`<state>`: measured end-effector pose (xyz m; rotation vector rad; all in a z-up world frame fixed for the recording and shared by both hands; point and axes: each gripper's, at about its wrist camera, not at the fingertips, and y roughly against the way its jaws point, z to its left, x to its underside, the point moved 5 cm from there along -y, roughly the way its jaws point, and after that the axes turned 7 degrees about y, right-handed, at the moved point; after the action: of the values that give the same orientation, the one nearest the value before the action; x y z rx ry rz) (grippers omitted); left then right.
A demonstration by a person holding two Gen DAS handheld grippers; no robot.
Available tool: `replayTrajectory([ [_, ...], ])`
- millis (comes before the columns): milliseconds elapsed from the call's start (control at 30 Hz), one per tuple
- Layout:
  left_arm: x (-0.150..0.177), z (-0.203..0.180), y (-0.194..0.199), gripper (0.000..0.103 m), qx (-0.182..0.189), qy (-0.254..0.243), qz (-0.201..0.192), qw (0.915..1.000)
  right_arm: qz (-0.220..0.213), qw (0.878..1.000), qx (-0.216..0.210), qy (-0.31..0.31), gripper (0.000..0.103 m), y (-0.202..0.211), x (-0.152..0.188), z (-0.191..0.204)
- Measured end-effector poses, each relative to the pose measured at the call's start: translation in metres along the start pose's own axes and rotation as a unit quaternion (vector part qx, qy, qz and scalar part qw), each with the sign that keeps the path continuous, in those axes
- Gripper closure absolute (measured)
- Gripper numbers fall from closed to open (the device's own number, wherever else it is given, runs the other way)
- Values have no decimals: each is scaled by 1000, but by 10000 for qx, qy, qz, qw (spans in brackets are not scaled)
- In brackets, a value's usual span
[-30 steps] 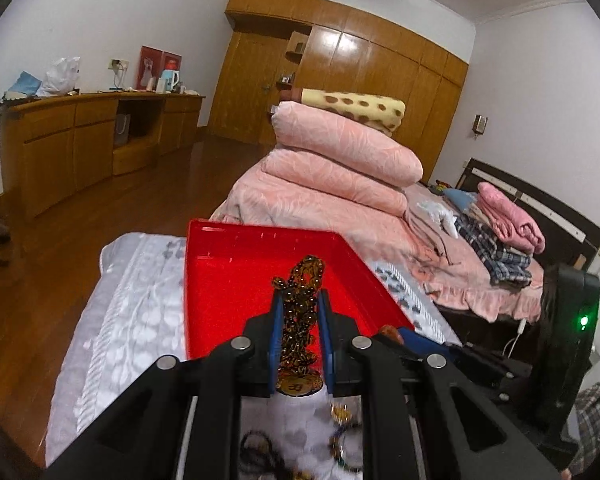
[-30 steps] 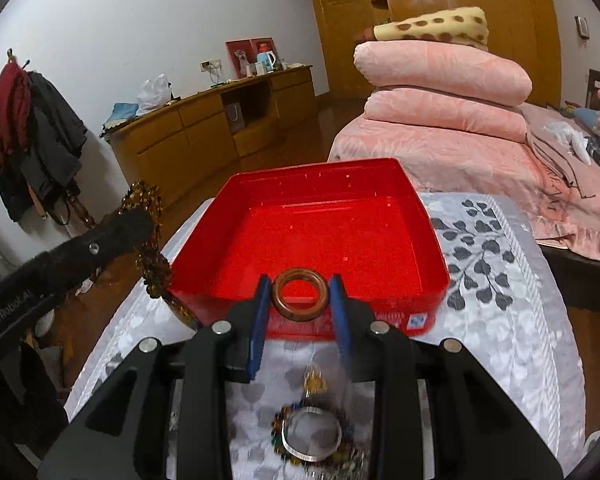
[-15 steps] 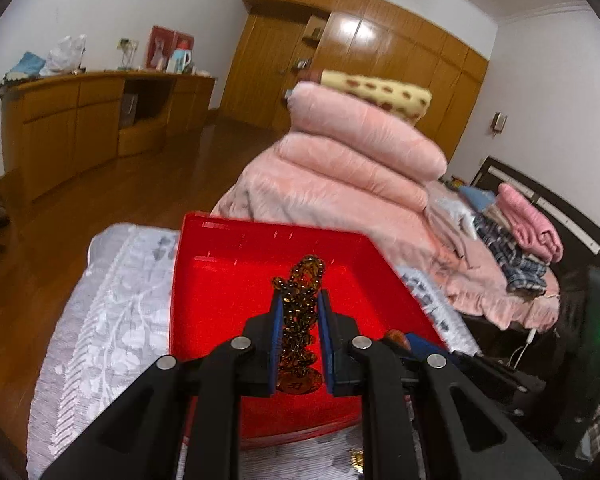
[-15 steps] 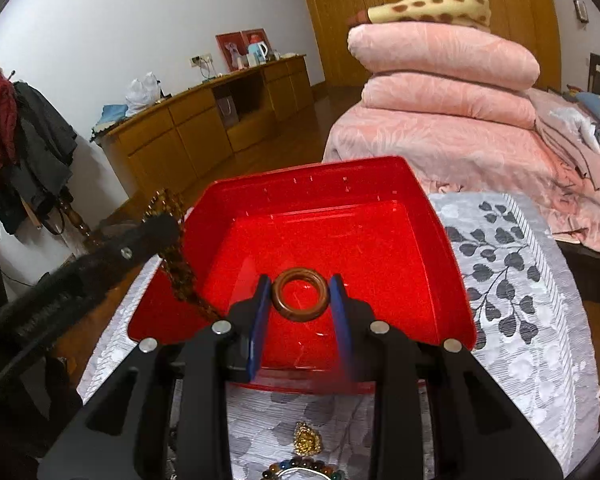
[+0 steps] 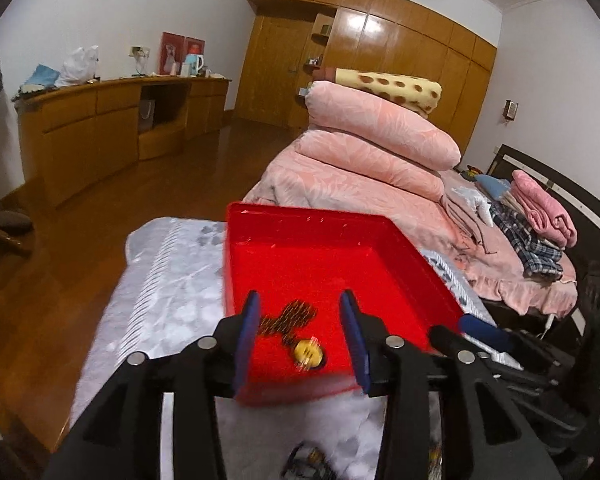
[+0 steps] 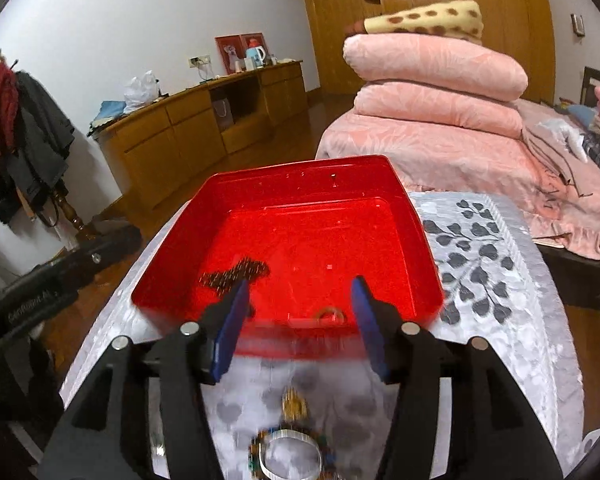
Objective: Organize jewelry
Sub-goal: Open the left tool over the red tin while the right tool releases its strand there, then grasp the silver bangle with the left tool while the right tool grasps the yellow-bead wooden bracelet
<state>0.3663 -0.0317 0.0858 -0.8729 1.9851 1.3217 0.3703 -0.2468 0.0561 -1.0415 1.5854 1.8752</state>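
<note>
Left wrist view shows the left claw (image 5: pixel 300 330) with its blue fingers (image 5: pixel 247 322) spread wide and nothing between them, poised over the near end of a red tray (image 5: pixel 320 226). Inside the tray, on its floor near the front wall, lies a dark beaded chain (image 5: pixel 290 316) with a gold pendant (image 5: pixel 309 354) at its end; both are blurred. The tray sits on a surface covered with a grey-white patterned cloth (image 5: pixel 168 280). At the right edge of this view the tip of the right claw (image 5: pixel 484 330) shows beside the tray's near right corner. Right wrist view has the right claw (image 6: pixel 300 316) likewise wide apart and holding nothing, its fingers (image 6: pixel 232 320) straddling the tray's (image 6: pixel 300 168) near wall. The chain (image 6: pixel 236 274) lies on the tray floor toward the left side, just ahead of the left finger. A brown ring (image 6: pixel 332 314) appears at the near wall of the tray, blurred, so whether it rests on the floor or is in the air cannot be told. On the cloth (image 6: pixel 480 240) in front of the tray, between the claw's arms, lie a small gold charm (image 6: pixel 294 402) and a multicoloured bead bracelet (image 6: pixel 290 456). The left claw's black arm (image 6: pixel 56 280) reaches in from the left, beside the tray. Behind the surface a bed carries stacked pink quilts (image 6: pixel 436 88).
</note>
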Motion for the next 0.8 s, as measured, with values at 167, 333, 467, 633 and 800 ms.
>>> replayTrajectory([
  [167,33,15,32,55,-237,-323,25,9992,-43,9998,110,131,43,33,37,2],
  [333,78,44,57,55,-508,-210,250,9982,93,9997,224,55,43,56,80,-1],
  [467,99,57,73,55,-646,-207,337,9971,212,9995,228,18,43,69,108,4],
  [633,129,57,83,55,-544,-186,613,9965,317,9994,127,107,43,78,127,20],
  [800,151,45,76,49,-509,-367,864,9943,417,9989,12,191,43,78,137,32],
])
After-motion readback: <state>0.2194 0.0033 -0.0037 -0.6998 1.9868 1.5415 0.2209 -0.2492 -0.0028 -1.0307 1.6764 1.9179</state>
